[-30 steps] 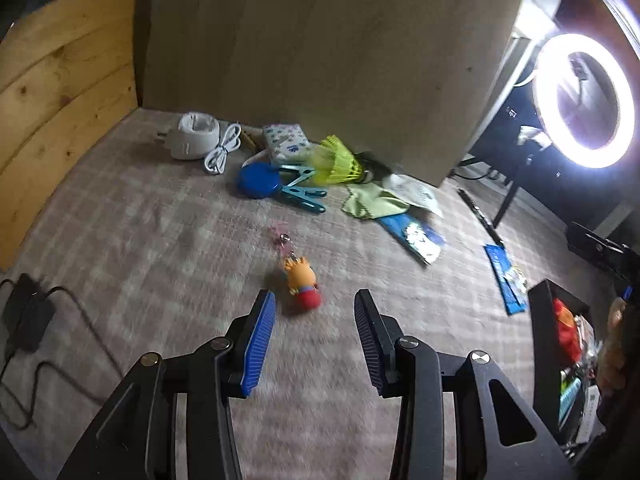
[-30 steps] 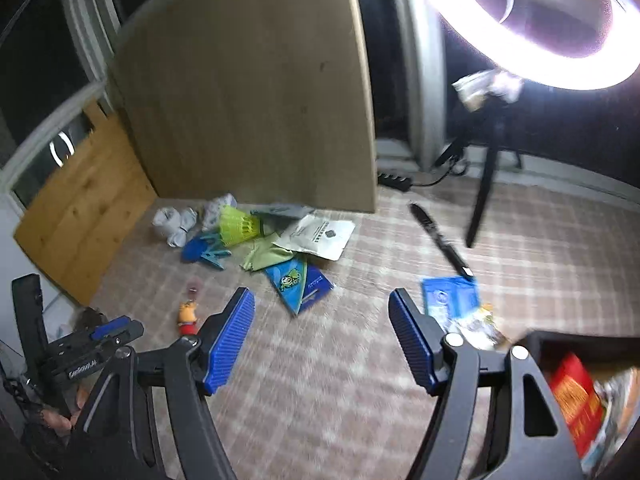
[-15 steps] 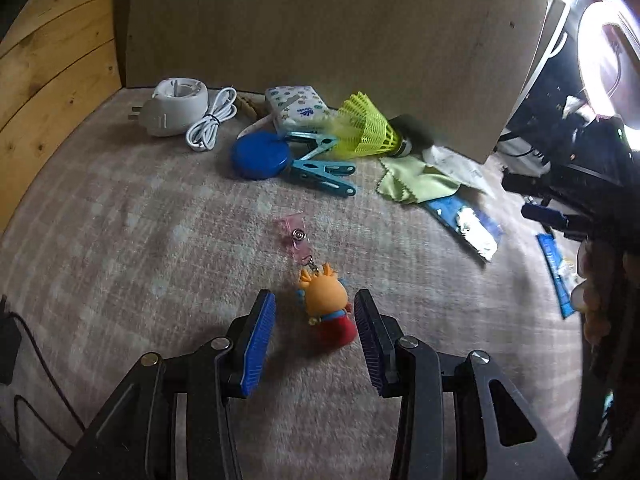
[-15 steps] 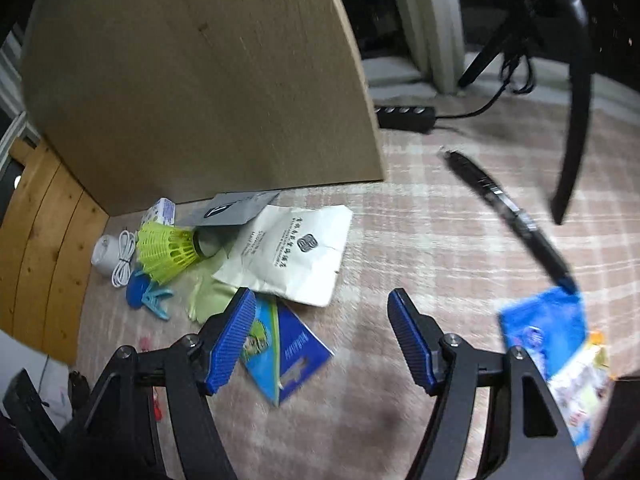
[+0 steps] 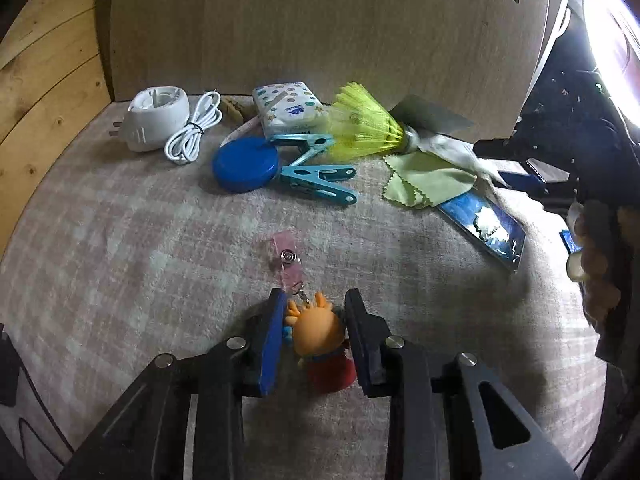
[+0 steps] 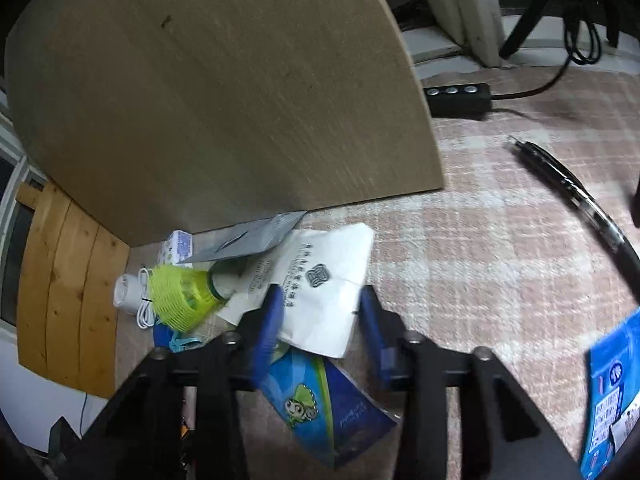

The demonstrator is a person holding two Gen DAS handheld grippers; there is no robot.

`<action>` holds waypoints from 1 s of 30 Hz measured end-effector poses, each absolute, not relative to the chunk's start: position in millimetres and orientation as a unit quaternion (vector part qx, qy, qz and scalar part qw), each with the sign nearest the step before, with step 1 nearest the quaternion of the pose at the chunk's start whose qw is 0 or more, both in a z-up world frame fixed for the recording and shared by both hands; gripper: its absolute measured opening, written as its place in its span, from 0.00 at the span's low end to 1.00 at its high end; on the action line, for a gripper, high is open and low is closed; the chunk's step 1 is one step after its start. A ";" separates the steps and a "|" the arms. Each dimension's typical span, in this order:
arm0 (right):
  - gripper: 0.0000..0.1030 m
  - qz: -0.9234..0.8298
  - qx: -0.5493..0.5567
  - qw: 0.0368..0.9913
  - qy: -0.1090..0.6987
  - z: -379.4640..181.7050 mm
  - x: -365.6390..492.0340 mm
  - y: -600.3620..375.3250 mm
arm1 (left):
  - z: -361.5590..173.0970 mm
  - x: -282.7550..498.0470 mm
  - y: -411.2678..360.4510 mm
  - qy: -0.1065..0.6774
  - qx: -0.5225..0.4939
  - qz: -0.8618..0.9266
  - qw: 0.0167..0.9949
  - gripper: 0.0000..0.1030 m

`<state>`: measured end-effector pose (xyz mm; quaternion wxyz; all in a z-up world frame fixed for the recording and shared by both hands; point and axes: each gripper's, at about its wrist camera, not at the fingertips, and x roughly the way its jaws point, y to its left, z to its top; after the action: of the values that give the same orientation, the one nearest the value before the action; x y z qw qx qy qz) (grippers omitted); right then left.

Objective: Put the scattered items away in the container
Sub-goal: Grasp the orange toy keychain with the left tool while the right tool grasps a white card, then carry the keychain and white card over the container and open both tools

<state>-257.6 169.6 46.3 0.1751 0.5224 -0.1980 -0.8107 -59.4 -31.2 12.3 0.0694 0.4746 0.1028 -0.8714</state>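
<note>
Your left gripper point(image 5: 316, 312) sits low on the checked cloth point(image 5: 120, 248) with its jaws drawn in on either side of the orange toy figure point(image 5: 320, 328); the blue pads lie right beside the figure's head, but whether they are actually pressing it you cannot tell from this angle. The figure lies on the cloth, its pink badge clip point(image 5: 287, 258) stretched out in front of the fingertips.

Beyond it, along the foot of the upright wooden board point(image 5: 320, 32), lie the rest of the scattered things: a white charger point(image 5: 154, 124) with a coiled white cable point(image 5: 194, 136), a blue round tape measure point(image 5: 245, 164), a blue clothes peg point(image 5: 320, 180), a patterned tissue pack point(image 5: 292, 108), a yellow shuttlecock point(image 5: 364, 128), a green cloth point(image 5: 430, 178) and a blue sachet point(image 5: 482, 226).

Your right gripper point(image 6: 322, 316) is parted, its jaws standing to either side of the near end of the white paper packet point(image 6: 320, 280) without holding it (the left pad overlaps the packet's edge in view). A blue cartoon packet point(image 6: 320, 396) lies under the fingers, partly beneath the white one. The shuttlecock point(image 6: 184, 294) is just left of them, a black pen point(image 6: 580, 196) well off to the right, and another blue packet point(image 6: 612, 396) at the right edge. The container is not visible in either view.
</note>
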 end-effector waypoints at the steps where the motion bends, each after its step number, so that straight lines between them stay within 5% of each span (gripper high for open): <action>1: 0.27 -0.814 0.519 0.175 -0.194 46.4 -257.6 167.6 | 12.5 -58.5 -31.8 0.104 0.473 -0.872 0.068 0.27; 3: 0.04 -0.820 0.507 0.176 -0.200 48.6 -255.2 169.6 | 13.0 -55.4 -34.1 0.110 0.467 -0.875 0.066 0.27; 20: 0.01 -0.878 0.404 0.185 -0.177 141.1 -163.7 207.0 | 59.8 -8.6 -60.3 0.150 0.417 -0.894 0.057 0.26; 30: 0.01 -0.899 0.384 0.122 -0.174 184.0 -78.7 307.8 | 89.8 6.3 -15.9 0.134 0.403 -0.905 -0.007 0.26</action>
<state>-78.7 307.8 184.0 0.1218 0.3835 -0.1742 -0.8987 6.3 -15.9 89.8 -0.0075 0.4030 0.1335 -0.9054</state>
